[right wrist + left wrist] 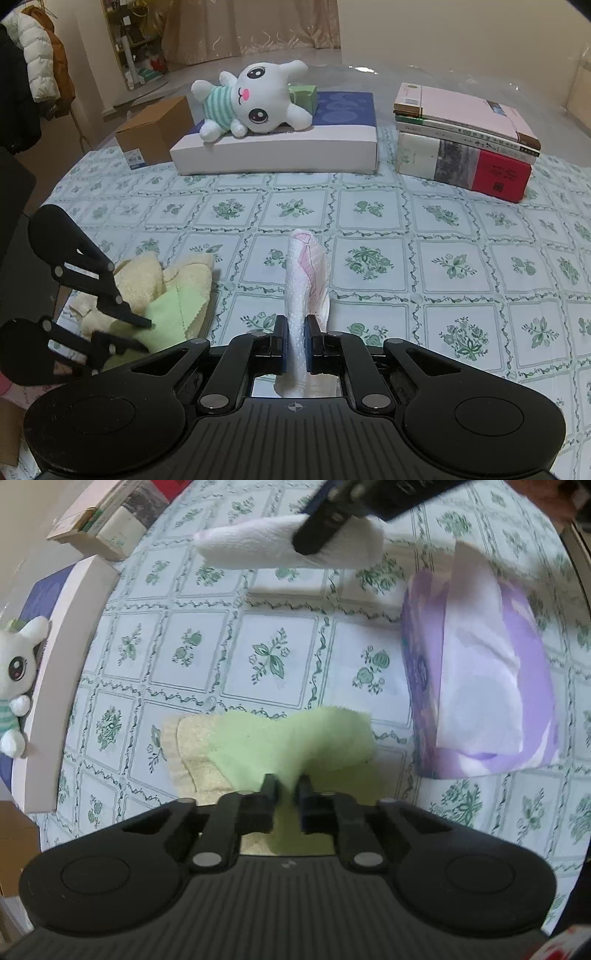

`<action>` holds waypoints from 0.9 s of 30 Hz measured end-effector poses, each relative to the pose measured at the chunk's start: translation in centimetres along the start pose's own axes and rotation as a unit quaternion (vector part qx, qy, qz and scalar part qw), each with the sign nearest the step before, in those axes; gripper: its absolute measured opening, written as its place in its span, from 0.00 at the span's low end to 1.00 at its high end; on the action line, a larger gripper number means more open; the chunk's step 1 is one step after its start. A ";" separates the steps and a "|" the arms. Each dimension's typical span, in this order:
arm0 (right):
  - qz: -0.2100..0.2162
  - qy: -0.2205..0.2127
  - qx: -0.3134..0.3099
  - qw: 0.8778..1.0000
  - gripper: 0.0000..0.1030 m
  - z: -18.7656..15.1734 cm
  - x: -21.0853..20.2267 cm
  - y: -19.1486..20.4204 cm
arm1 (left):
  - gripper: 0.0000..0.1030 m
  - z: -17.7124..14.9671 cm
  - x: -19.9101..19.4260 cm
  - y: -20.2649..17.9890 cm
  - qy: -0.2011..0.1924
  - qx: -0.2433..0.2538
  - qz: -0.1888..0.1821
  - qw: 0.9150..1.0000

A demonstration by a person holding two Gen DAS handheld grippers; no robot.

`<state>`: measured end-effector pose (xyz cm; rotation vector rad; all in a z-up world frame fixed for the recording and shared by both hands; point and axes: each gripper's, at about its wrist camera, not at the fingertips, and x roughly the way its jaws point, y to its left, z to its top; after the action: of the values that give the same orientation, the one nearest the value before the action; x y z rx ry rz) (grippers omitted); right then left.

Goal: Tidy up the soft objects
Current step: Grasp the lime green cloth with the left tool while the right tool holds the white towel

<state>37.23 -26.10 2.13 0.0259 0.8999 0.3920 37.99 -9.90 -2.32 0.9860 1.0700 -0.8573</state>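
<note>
Claws both pinch: left claw nips the green cloth off the near-left towel pile, right claw holds a white cloth above mid-surface, presumably for sorting.

Soft indoor light, fisheye-bent edges, slight blur

Left claw points steeply down, jaws pinched closed; right claw tilts forward, likewise clamped.
</note>
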 end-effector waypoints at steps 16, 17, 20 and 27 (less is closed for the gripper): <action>0.016 -0.035 0.008 0.999 0.08 0.0 -5.7 1.7 | 0.06 -3.3 -10.9 4.6 -0.131 -0.217 -0.006 0.967; 0.018 -0.038 0.007 0.999 0.08 0.0 -6.1 2.0 | 0.06 -3.7 -11.6 4.6 -0.137 -0.224 -0.001 0.965; 0.020 -0.044 0.004 0.999 0.08 0.1 -7.2 2.9 | 0.06 -4.6 -13.0 5.1 -0.146 -0.244 0.009 0.959; 0.024 -0.044 0.000 0.999 0.08 0.1 -7.5 4.0 | 0.06 -6.3 -14.0 6.4 -0.149 -0.272 0.027 0.950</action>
<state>31.87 -24.94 8.56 0.0649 0.8134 0.4321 38.28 -0.62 11.43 0.4026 0.9389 -0.5918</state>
